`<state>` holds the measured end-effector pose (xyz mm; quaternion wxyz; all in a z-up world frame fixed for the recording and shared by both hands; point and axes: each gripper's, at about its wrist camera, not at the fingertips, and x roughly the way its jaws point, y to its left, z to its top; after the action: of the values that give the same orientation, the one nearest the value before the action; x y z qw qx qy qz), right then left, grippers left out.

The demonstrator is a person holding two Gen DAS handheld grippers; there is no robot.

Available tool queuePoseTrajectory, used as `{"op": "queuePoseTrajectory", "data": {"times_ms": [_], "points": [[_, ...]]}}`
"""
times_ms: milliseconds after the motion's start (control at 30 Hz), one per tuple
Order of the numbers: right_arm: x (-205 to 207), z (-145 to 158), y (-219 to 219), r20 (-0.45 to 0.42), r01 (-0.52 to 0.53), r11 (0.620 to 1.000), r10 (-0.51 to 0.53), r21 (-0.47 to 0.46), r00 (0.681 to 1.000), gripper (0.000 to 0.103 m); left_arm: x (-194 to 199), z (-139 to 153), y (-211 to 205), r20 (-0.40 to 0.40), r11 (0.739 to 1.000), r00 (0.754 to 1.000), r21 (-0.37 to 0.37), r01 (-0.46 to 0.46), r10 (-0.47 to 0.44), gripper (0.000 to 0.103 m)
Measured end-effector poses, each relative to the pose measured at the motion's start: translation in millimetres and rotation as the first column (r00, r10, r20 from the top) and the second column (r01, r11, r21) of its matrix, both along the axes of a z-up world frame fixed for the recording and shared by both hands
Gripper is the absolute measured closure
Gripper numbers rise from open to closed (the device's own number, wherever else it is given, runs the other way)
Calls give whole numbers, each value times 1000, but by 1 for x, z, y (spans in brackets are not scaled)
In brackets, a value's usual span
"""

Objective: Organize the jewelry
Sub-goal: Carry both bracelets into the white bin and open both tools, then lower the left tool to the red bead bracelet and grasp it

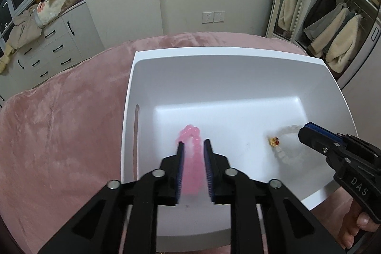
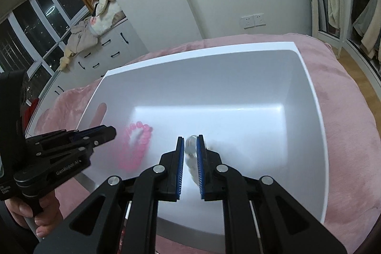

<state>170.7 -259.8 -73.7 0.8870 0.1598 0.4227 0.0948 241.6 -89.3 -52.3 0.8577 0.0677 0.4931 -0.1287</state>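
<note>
**bead_hoarder:** Where's everything sitting right now?

**trayguy:** Both bracelets are inside the white rectangular plastic bin [image 1: 238,77] on the pink fuzzy blanket [image 1: 59,123]. The pink beaded bracelet [image 1: 193,158] lies at the left of the bin floor, squashed into a long loop; in the left wrist view its long axis runs near to far, rounded end pointing at the far wall. The left gripper [image 1: 194,146] has a finger on each side of it, with daylight between pads and beads, so it's released, not pinching.

**bead_hoarder:** And the other one?

**trayguy:** The clear white beaded bracelet [image 1: 289,146] with a small gold-and-red charm [image 1: 273,141] is at the right. The right gripper [image 2: 190,143] has its blue pads [image 2: 199,158] narrowed around the beads (blurry there), so I can't tell whether it's actually clenched on them.
</note>
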Motion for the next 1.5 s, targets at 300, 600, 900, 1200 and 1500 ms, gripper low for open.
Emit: {"op": "queuePoseTrajectory", "data": {"times_ms": [300,600,900,1200,1500], "points": [[-17,23,0,78,10,1000,-11,14,997,29,-13,17,7,41,1000,999,-30,7,-6,45],[-41,58,-10,137,79,995,-70,-59,988,5,-41,46,9,134,997,989,-31,64,-60,15],[-83,74,-16,182,90,990,-69,-110,981,5,-73,67,20,185,993,977,-27,117,-110,13],[-116,75,-23,193,121,989,-101,-90,976,5,-106,71,37,197,989,972,-48,142,-130,11],[-141,72,-23,196,133,987,-113,-92,974,5,-136,57,48,159,985,976,-64,159,-148,11]]}}
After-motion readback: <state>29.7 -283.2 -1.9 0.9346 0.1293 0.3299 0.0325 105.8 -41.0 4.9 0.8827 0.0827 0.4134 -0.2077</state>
